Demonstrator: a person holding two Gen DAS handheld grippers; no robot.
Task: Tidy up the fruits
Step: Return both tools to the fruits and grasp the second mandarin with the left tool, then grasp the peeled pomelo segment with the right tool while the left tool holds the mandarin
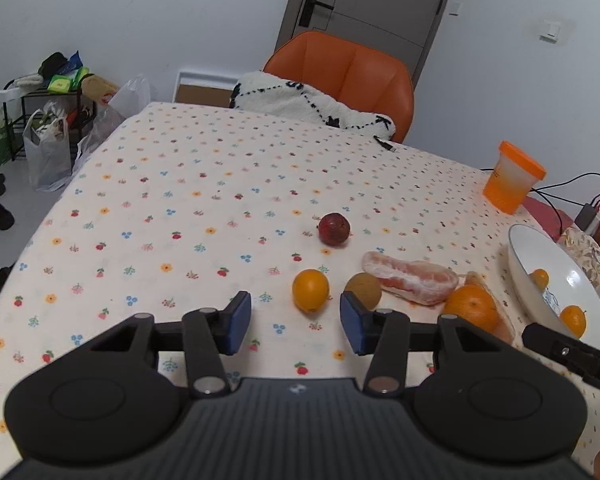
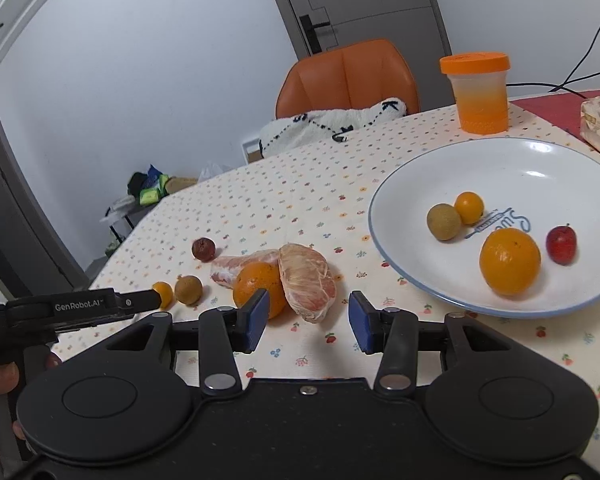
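Left wrist: my left gripper (image 1: 295, 322), fingers spread and empty, faces the small orange (image 1: 310, 290) on the desk (image 1: 160, 208); a nudge could roll it. Right wrist: right gripper (image 2: 309, 322) spread before pomelo segment (image 2: 308, 282) (soft, may tear); plate (image 2: 400, 200) beside.

An orange chair (image 1: 352, 76) (a white blanket (image 1: 312, 104) draped over it) stands before a grey door (image 1: 364, 4); a cluttered black rack (image 1: 40, 108) stands well to its left.
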